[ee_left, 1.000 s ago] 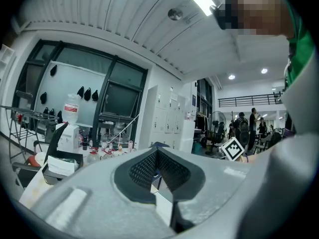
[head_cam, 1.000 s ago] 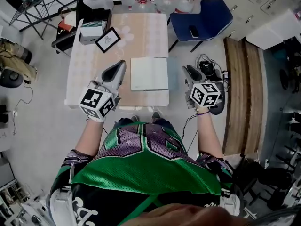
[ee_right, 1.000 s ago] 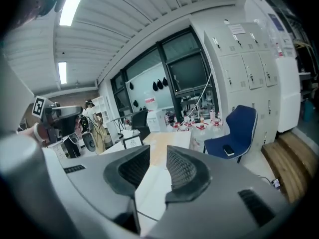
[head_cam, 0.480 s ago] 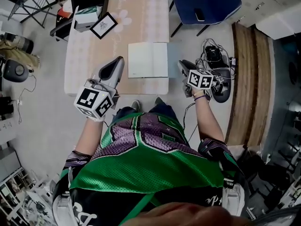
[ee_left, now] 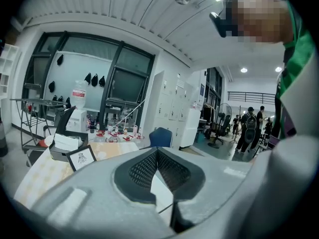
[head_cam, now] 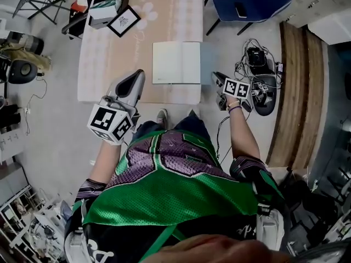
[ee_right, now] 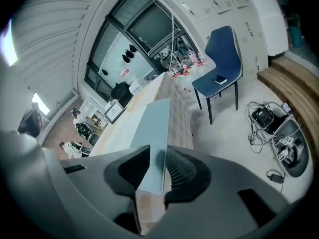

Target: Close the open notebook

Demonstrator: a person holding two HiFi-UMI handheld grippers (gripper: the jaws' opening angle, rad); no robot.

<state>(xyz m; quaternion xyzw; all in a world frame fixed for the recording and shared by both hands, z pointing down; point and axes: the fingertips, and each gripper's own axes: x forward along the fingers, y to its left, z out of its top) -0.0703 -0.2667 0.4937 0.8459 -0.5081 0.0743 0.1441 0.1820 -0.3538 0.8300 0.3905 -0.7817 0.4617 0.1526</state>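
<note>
The open notebook [head_cam: 175, 62] lies flat with white pages up on the table [head_cam: 109, 64], near its front edge. Its pale blue cover [head_cam: 205, 62] overhangs the table's right edge. My left gripper [head_cam: 140, 74] hovers over the front edge just left of the notebook, shut with nothing in it; in the left gripper view its pads [ee_left: 144, 168] meet at the tip. My right gripper [head_cam: 215, 76] is low beside the table's front right corner, open. In the right gripper view the blue cover [ee_right: 154, 128] shows in the gap between the jaws; contact is unclear.
A framed picture [head_cam: 123, 22] and a box [head_cam: 104, 10] sit at the table's far left. A blue chair [head_cam: 249, 1] carrying a phone stands to the far right. Cables and a bag [head_cam: 260, 75] lie on the floor by a wooden platform [head_cam: 299, 81]. People [ee_left: 249, 128] stand far off.
My right gripper has dropped lower and rolled, ending beside the overhanging cover. The left gripper has sunk a little. The notebook has stayed open and in place.
</note>
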